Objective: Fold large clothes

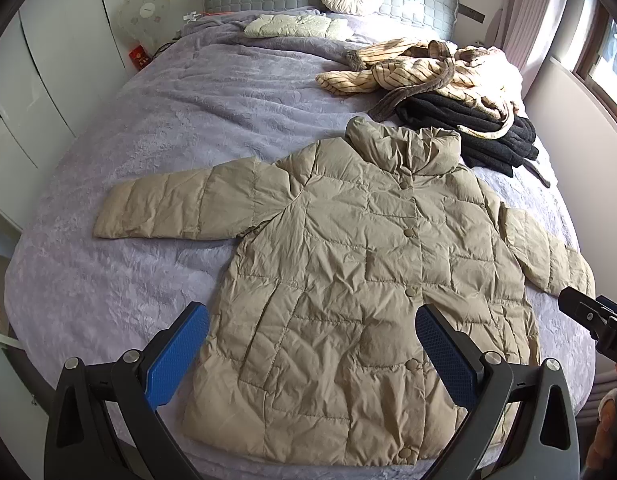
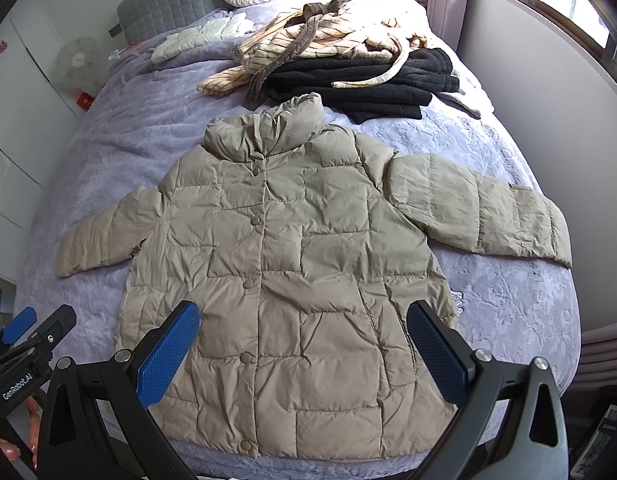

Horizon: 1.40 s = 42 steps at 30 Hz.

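Grippers wide open, we hover at the coat's hem, holding nothing.

Our left gripper [image 1: 312,350] and right gripper [image 2: 302,346] hang above the coat [image 1: 348,264], spread flat on the bed [image 1: 148,140]; we risk pinching the blanket with slick, puffy fabric, or the sleeve [image 2: 480,208] slipping off the edge.

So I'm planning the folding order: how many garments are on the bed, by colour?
Tan puffer jacket: 1, spread flat, buttoned
Cream striped robe: 1, crumpled
Black garment: 1, partly under the robe
Pale quilted piece: 1, near the headboard
Total: 4
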### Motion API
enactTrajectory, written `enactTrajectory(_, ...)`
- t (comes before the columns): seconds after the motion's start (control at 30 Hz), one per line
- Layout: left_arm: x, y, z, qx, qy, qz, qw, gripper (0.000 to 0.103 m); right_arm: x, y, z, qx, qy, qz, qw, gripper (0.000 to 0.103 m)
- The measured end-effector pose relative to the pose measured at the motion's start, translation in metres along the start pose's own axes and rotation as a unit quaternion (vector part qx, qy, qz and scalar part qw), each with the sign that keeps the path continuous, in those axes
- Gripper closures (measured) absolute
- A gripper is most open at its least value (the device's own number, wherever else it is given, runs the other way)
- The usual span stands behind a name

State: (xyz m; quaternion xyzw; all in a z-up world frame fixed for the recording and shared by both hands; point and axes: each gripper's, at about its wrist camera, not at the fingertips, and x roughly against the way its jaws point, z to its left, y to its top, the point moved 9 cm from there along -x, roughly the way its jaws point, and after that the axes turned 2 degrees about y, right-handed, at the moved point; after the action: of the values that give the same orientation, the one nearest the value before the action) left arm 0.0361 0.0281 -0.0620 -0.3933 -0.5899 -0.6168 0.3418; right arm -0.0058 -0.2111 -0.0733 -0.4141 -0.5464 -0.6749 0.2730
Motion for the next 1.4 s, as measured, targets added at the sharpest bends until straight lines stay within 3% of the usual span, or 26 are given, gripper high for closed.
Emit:
enactTrajectory(0.27,-0.015,-0.001,0.022,0.013,-0.002,0.022,0.9997,0.0,-0.011,0.002,0.027,0.01,0.002,0.031,0.999,0.0)
enactTrajectory(0.6,-0.056,-0.007,0.077,0.046,0.006,0.051,0.9976,0.0,-0.046,-0.009,0.083,0.046,0.009,0.069,0.997,0.0)
enactTrajectory(0.9,-0.157,0.0,0.153,0.12,-0.023,0.059,0.9907,0.0,-0.108,-0.033,0.136,0.074,0.02,0.125,0.989,0.0)
enactTrajectory(1.13,-0.254,0.036,0.23,0.216,-0.069,0.033,0.9733,0.0,-0.153,-0.051,0.173,0.113,0.042,0.145,0.982,0.0)
enactTrajectory(1.3,-0.303,0.053,0.274,0.293,-0.094,0.035,0.9508,0.0,-0.177,-0.053,0.193,0.115,0.066,0.148,0.98,0.0)
enactTrajectory(1.4,-0.316,0.07,0.3,0.33,-0.096,0.012,0.9391,0.0,-0.187,-0.046,0.203,0.113,0.082,0.138,0.981,0.0)
